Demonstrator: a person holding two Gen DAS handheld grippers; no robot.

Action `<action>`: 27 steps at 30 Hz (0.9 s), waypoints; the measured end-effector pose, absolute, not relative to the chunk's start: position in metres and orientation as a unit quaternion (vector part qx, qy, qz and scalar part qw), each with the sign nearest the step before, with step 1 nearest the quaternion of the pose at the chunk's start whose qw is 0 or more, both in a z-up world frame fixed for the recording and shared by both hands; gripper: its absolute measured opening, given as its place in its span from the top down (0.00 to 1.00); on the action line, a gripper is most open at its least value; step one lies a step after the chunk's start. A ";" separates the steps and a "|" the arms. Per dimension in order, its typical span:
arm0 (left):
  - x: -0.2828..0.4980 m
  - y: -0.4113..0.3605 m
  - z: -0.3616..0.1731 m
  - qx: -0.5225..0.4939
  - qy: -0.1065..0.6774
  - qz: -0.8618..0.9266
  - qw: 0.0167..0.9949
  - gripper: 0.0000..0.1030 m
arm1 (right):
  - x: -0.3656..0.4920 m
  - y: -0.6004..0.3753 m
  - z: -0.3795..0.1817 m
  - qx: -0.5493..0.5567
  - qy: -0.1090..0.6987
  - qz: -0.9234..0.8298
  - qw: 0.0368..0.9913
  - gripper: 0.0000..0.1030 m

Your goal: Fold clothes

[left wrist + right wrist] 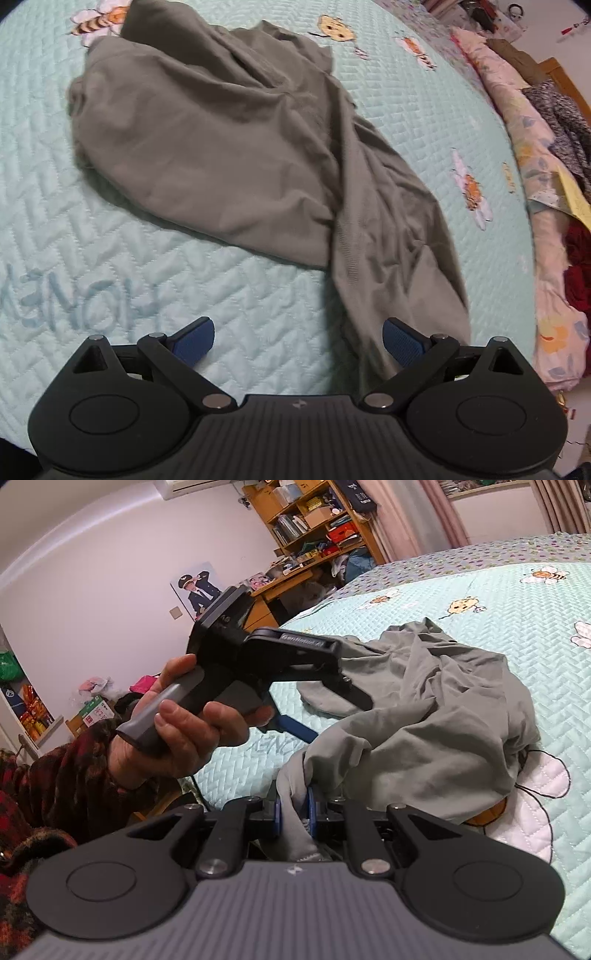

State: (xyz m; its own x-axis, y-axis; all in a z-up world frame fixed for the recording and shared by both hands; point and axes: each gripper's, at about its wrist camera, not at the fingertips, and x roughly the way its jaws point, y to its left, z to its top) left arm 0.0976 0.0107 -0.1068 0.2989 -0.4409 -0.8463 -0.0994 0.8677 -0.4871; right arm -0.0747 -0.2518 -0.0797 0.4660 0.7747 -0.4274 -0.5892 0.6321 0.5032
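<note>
Looking at this grey garment, it's clearly thin, soft jersey-type stuff: light, floppy, zero stiffness, so it'll sag and bunch wherever it isn't supported. It's lying crumpled on the bed, on the mint quilted cover. In the left wrist view its long axis runs diagonally, from the bulky end at the far left down to a narrower tail near the right finger of the left gripper, whose fingers are spread wide with nothing between them. The right gripper has its fingers pinching a bunched edge of the fabric. Best bet, I'd say, is grabbing a hem or corner, not the middle, so it hangs flat.
</note>
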 end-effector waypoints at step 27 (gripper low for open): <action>0.104 -0.037 -0.136 -0.289 0.517 -0.227 0.773 0.97 | -0.076 -0.253 -0.077 0.136 0.326 0.391 0.850 0.78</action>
State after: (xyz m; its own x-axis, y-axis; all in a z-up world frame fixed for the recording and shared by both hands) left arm 0.1043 -0.0371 -0.1361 0.3621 -0.6501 -0.6681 0.0535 0.7300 -0.6813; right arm -0.0764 -0.2526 -0.0771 0.4820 0.7529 -0.4482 -0.5747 0.6578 0.4869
